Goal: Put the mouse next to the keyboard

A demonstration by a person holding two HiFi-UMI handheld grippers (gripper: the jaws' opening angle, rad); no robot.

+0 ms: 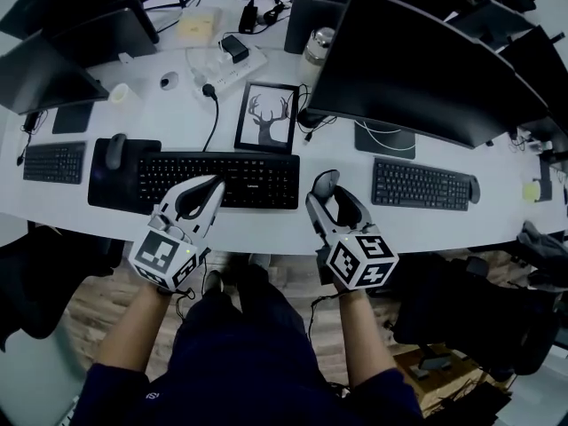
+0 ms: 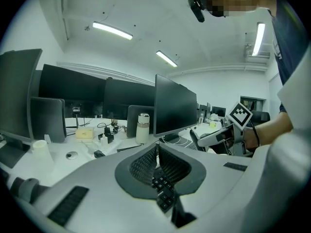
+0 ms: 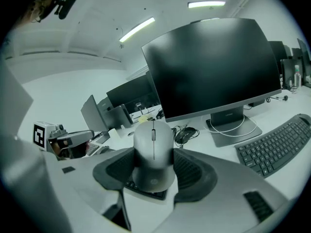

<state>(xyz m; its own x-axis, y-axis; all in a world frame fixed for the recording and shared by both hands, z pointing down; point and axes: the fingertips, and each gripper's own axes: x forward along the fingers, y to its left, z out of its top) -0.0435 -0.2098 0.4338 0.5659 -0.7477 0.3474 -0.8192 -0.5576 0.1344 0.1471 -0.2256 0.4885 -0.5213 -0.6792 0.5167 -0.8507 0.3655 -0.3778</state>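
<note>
Tabletop (image 1: 266, 224): black keyboard (image 1: 217, 180) sits near the front edge. My left gripper (image 1: 213, 186) is over the keyboard, jaw tips together, empty. My right gripper (image 1: 327, 193) clamps the grey mouse (image 3: 153, 147) by the keyboard's right end, at the front edge. Head view shows only the mouse's nose. Right gripper view shows the wheel, long axis along the jaws, nose toward the back edge.

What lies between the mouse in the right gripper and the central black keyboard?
Only a narrow strip of bare white desk, as the head view shows; the right gripper holds the mouse just beyond the keyboard's right end.
</note>
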